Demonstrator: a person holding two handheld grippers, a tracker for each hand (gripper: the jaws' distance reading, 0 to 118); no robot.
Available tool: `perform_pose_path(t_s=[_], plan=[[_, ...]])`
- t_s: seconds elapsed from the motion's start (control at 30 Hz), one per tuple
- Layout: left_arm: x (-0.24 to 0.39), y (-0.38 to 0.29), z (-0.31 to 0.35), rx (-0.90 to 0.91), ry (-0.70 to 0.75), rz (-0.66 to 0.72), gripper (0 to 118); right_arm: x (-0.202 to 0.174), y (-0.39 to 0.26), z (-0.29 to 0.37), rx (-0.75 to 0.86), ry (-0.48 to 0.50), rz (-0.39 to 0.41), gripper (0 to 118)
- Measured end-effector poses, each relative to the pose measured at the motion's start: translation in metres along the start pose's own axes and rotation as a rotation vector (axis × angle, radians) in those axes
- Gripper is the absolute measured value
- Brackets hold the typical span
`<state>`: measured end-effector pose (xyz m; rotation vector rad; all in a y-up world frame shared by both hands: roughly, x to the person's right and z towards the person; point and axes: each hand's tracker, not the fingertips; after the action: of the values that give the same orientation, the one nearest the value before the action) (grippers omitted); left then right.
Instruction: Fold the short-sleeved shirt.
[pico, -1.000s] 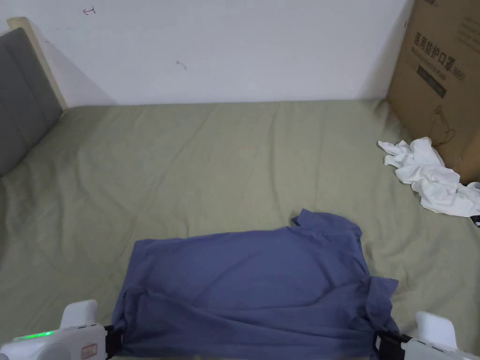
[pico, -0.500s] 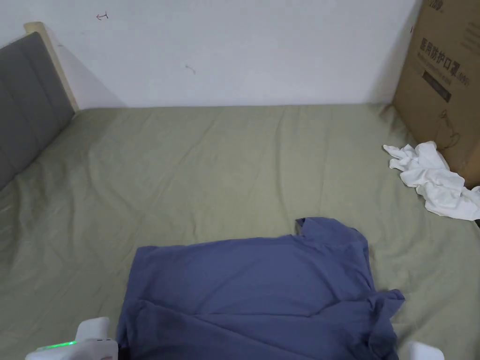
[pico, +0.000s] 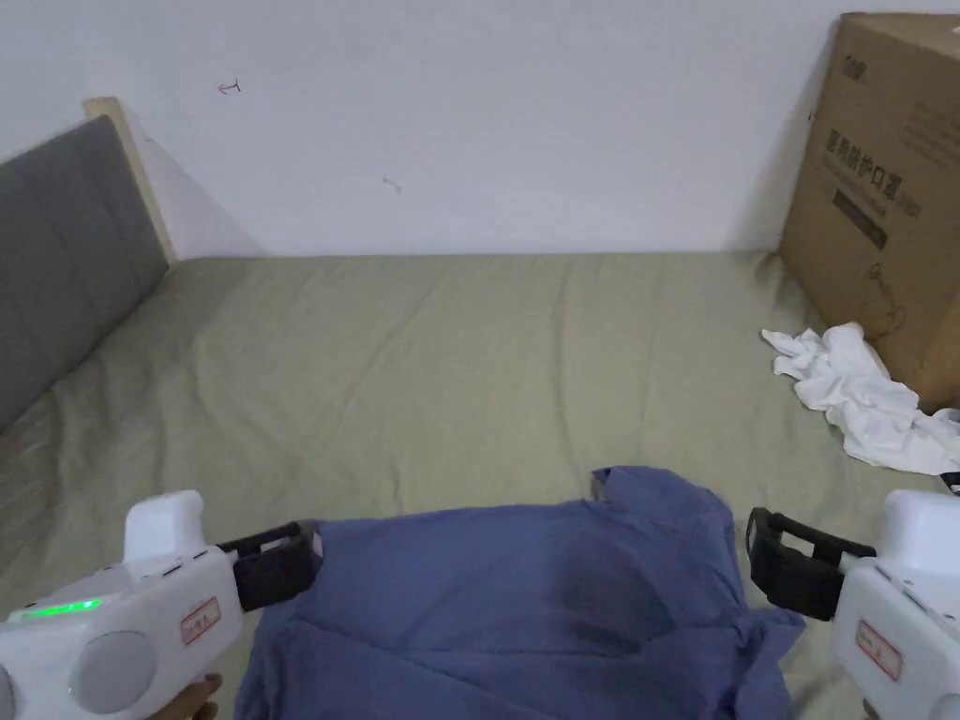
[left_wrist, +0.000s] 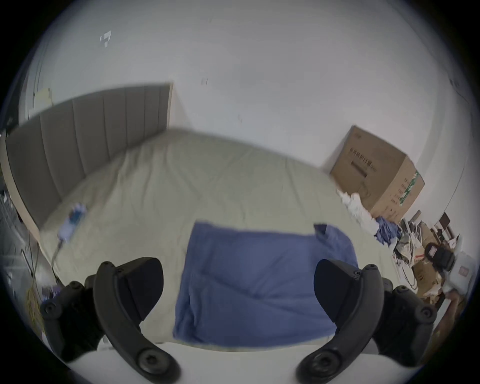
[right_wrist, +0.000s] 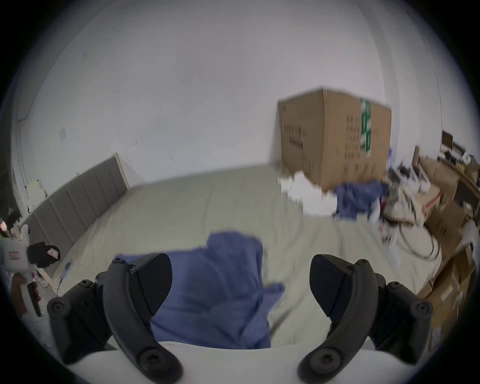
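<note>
A blue short-sleeved shirt (pico: 525, 600) lies folded over on the green bed sheet (pico: 469, 356), collar toward the right, with one sleeve sticking out at the near right. My left gripper (pico: 300, 553) is open beside the shirt's far left corner. My right gripper (pico: 761, 553) is open just off the shirt's right edge near the collar. In the left gripper view the jaws (left_wrist: 239, 265) stand wide apart over the shirt (left_wrist: 259, 280) and hold nothing. The right gripper view shows its jaws (right_wrist: 240, 259) spread above the shirt (right_wrist: 215, 285), also holding nothing.
A large cardboard box (pico: 881, 187) stands on the bed's far right, with a crumpled white cloth (pico: 862, 394) in front of it. A grey headboard (pico: 66, 262) runs along the left. More blue clothes (right_wrist: 361, 200) and clutter lie beyond the box.
Both grippers have left the shirt's near corners and risen forward along its sides. The head camera has tilted up; the shirt lies much as before.
</note>
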<state>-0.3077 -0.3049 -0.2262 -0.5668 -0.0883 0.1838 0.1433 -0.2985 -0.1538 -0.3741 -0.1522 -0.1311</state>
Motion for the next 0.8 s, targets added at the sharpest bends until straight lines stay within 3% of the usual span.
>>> perform_pose_path(t_s=[0.23, 0.3, 0.37, 0.4, 0.43, 0.47, 0.5, 0.53, 0.6, 0.8], plan=[[0.026, 0.025, 0.018, 0.169, 0.049, -0.071, 118, -0.021, 0.032, 0.016, 0.15, 0.029, 0.03, 105], [0.031, 0.021, 0.019, 0.258, 0.073, -0.096, 116, -0.026, 0.033, 0.017, 0.17, 0.022, 0.047, 81], [0.036, 0.017, 0.022, 0.287, 0.084, -0.128, 98, -0.031, 0.032, 0.019, 0.189, 0.013, 0.069, 55], [0.037, 0.014, 0.022, 0.3, 0.074, -0.145, 90, -0.032, 0.031, 0.02, 0.195, 0.011, 0.078, 48], [0.038, 0.012, 0.024, 0.308, 0.055, -0.161, 90, -0.032, 0.03, 0.019, 0.203, 0.019, 0.081, 48], [0.039, 0.011, 0.024, 0.307, 0.033, -0.168, 36, -0.034, 0.028, 0.019, 0.214, 0.019, 0.081, 14], [0.038, 0.012, 0.02, 0.288, 0.021, -0.164, 3, -0.036, 0.025, 0.018, 0.232, -0.007, 0.09, 5], [0.035, 0.011, 0.02, 0.283, 0.047, -0.163, 3, -0.037, 0.024, 0.017, 0.231, 0.016, 0.102, 4], [0.033, 0.012, 0.017, 0.241, -0.034, -0.139, 3, -0.04, 0.022, 0.011, 0.206, 0.021, 0.111, 4], [0.027, 0.013, -0.013, 0.187, 0.003, -0.147, 3, -0.041, 0.019, -0.008, 0.175, 0.024, 0.105, 4]])
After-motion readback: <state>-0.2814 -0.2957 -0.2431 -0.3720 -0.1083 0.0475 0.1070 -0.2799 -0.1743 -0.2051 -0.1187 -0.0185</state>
